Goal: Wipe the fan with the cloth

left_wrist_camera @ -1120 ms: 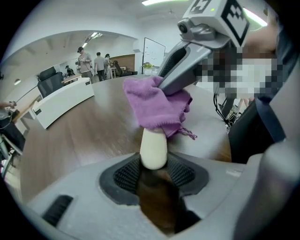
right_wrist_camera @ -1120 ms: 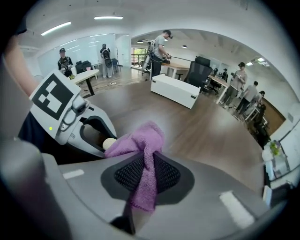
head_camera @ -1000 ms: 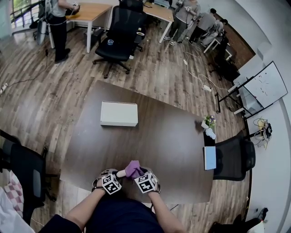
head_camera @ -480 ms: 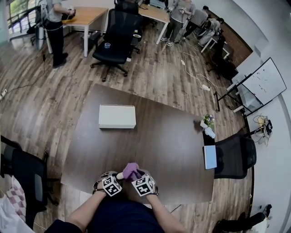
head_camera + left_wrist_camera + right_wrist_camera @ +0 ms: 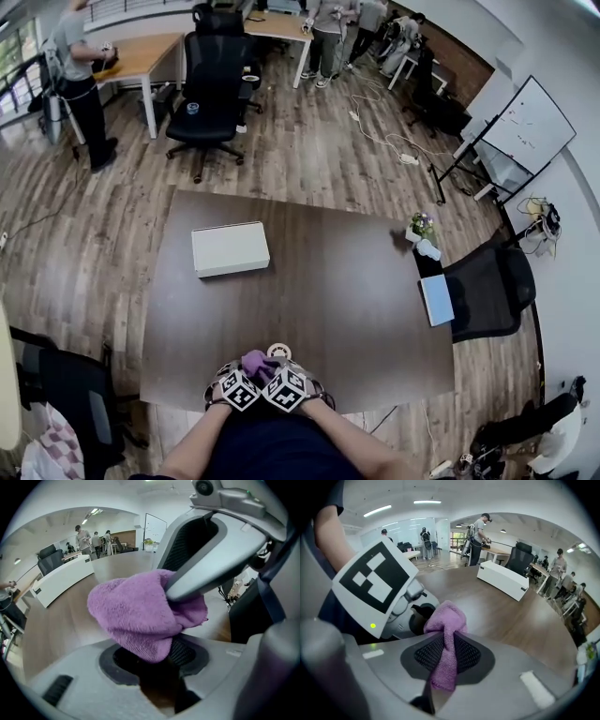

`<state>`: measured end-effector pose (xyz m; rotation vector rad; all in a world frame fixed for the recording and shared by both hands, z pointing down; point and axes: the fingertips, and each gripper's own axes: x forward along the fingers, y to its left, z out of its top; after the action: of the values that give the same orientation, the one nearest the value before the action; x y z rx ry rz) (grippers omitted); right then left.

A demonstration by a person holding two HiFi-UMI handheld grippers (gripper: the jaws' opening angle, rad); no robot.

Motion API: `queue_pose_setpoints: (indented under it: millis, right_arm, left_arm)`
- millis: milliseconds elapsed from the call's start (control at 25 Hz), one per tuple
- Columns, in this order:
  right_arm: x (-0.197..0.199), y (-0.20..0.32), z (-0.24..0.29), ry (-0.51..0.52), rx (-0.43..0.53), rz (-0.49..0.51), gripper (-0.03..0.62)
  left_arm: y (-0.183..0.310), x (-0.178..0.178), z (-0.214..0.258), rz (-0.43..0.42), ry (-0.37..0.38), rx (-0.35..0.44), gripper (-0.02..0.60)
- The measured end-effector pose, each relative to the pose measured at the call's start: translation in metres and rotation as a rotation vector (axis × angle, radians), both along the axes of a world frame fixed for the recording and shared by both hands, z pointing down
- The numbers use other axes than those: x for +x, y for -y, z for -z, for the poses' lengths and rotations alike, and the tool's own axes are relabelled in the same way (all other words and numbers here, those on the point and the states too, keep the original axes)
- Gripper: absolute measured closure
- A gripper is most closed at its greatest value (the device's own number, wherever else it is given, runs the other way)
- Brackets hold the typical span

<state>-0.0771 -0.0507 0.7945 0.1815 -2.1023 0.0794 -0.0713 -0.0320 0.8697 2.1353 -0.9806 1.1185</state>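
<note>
Right gripper (image 5: pixel 443 656) jaws narrow, pinching purple cloth (image 5: pixel 446 617). Left gripper (image 5: pixel 159 660) jaws part open, cloth bunched over tips; can't tell what they hold. Both side by side at table (image 5: pixel 309 262) near edge, angled down. White fan (image 5: pixel 278 351) just beyond cloth.

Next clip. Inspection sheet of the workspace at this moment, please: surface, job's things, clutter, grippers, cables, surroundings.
Surface: dark brown table, mostly bare, no spills seen.
Job's things: purple cloth bunched at the near edge; a small white round part beside it is probably the fan, mostly hidden.
Clutter: white box; potted plant; pale blue pad at the right edge.
Grippers: right gripper shut on the cloth; left gripper jaws partly apart under the cloth, contents hidden.
Cables: white cable on the floor beyond the table.
Surroundings: office chair, people at far desks, whiteboard.
</note>
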Motion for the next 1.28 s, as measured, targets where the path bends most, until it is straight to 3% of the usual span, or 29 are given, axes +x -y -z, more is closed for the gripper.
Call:
queue_pose_setpoints:
  millis: [120,400,720,920,1120,1280]
  right_arm:
    - [0.007,0.027,0.002,-0.008,0.070,-0.061,0.519]
    - [0.055,0.083,0.008,-0.022,0.100,-0.321,0.518]
    - [0.123,0.100,-0.010,-0.079,0.036,-0.571,0.517]
    - [0.133,0.078,-0.029,-0.131,-0.063,-0.588,0.519]
    - [0.116,0.040,-0.035,-0.153,-0.164,-0.482,0.519]
    - [0.094,0.008,-0.039,-0.114,-0.307,-0.416,0.519]
  left_arm:
    - [0.002,0.002,0.001,0.001,0.002,-0.003,0.410]
    - [0.003,0.006,0.002,0.011,-0.012,-0.015,0.410]
    - [0.004,0.006,0.002,0.018,-0.008,-0.018,0.410]
    - [0.003,0.007,0.002,0.021,-0.017,-0.029,0.410]
    - [0.003,0.007,0.001,0.019,-0.008,-0.028,0.410]
    - [0.003,0.006,0.001,0.024,-0.018,-0.033,0.410]
